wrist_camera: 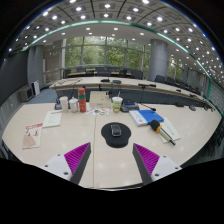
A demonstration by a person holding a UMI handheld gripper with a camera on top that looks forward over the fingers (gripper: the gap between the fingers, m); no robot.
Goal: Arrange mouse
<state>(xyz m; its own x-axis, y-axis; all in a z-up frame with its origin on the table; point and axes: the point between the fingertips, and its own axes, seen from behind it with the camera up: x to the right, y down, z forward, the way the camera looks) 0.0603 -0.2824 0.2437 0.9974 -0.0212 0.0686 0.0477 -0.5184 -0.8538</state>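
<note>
A dark mouse sits on a round black mouse pad on the pale table, just ahead of my fingers and centred between them. My gripper is open, with its two magenta pads wide apart and nothing between them. The fingers are short of the mouse pad and do not touch it.
A blue book and papers lie to the right of the mouse pad. Cups, a red can and other small items stand beyond it. Papers lie at the left. A long desk and chairs stand behind.
</note>
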